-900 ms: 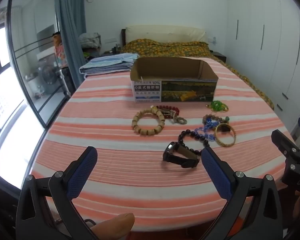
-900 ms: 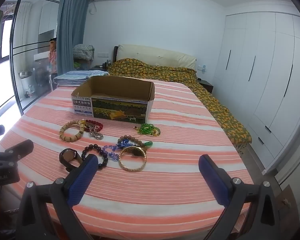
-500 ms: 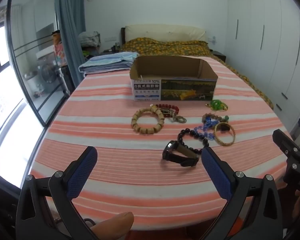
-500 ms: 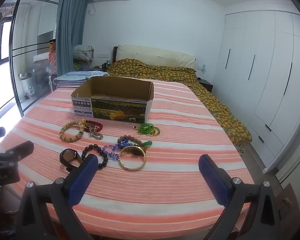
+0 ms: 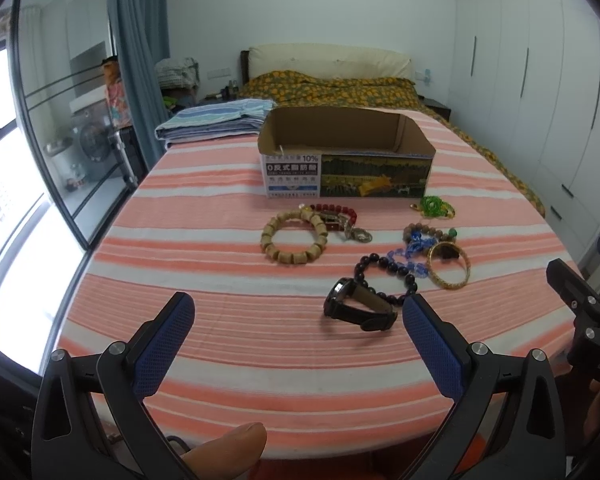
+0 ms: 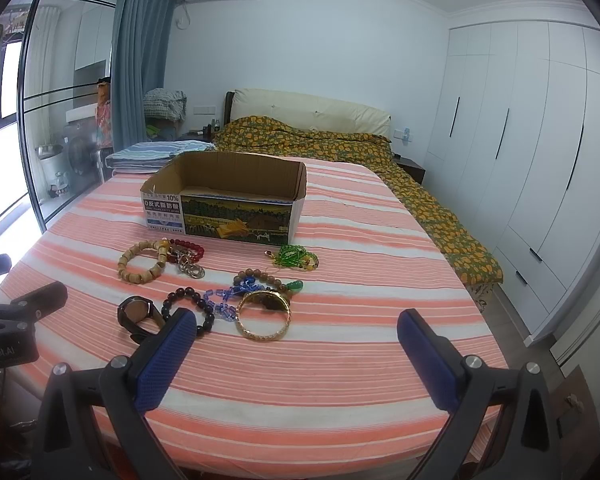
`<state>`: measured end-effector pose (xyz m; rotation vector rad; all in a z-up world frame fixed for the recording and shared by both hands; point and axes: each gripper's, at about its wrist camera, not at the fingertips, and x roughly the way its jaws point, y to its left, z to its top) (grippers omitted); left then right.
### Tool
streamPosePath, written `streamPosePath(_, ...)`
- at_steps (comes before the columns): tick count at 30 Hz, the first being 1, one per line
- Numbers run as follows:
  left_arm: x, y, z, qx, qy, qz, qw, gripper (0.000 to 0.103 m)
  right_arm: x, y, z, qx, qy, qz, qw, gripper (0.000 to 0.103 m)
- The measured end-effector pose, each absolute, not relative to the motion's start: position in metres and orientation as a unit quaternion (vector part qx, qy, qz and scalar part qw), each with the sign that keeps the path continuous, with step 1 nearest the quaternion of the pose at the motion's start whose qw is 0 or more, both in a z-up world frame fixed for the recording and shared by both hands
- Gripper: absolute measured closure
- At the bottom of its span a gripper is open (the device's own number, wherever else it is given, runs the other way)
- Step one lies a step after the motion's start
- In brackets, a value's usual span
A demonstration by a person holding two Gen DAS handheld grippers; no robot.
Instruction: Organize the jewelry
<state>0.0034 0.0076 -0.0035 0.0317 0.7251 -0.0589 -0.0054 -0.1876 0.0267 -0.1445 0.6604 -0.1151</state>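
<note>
Seen first from the left wrist, the left gripper [image 5: 298,312] hung above the near edge of the striped bedspread [image 5: 204,288], its blue-padded fingers [image 5: 162,344] spread wide and holding nothing. A black wristwatch [image 5: 356,306] lay just ahead, near the right-hand pad; a dark bead bracelet [image 5: 384,276] touched it, with a blue bead strand [image 5: 410,256] and a gold bangle [image 5: 449,267] overlapping alongside. Farther out lay a wooden bead bracelet [image 5: 294,237], a red bead bracelet [image 5: 336,213] with a metal clasp, and green beads [image 5: 436,206]. Behind them stood an open cardboard box [image 5: 346,156]; nothing showed inside it. Part of the right gripper [image 5: 580,304] showed at the right edge. From the right wrist, the right gripper [image 6: 296,334] hovered likewise, fingers [image 6: 428,360] wide apart and empty, over bare spread to the right of the jewelry. Its left pad overlapped the watch [image 6: 136,312] and dark beads [image 6: 188,304] in view; contact could not be told. The bangle [image 6: 263,316] lay just beyond, the box [image 6: 224,200] well back.
</note>
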Motion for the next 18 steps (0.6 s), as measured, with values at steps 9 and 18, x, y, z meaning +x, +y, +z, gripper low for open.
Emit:
streamPosePath(9,0.0030,0.0065,0.0019,0.024,0.335,-0.026,0.941,0.000,-0.0053,-0.1887,0.0262,-0.070,0.324,-0.057,0.942,0.001)
streamPosePath(18,0.0059,0.0045,0.0014,0.033,0.345,-0.030,0.938,0.000,-0.0023,-0.1909,0.0257,-0.069,0.325,-0.057,0.941,0.001)
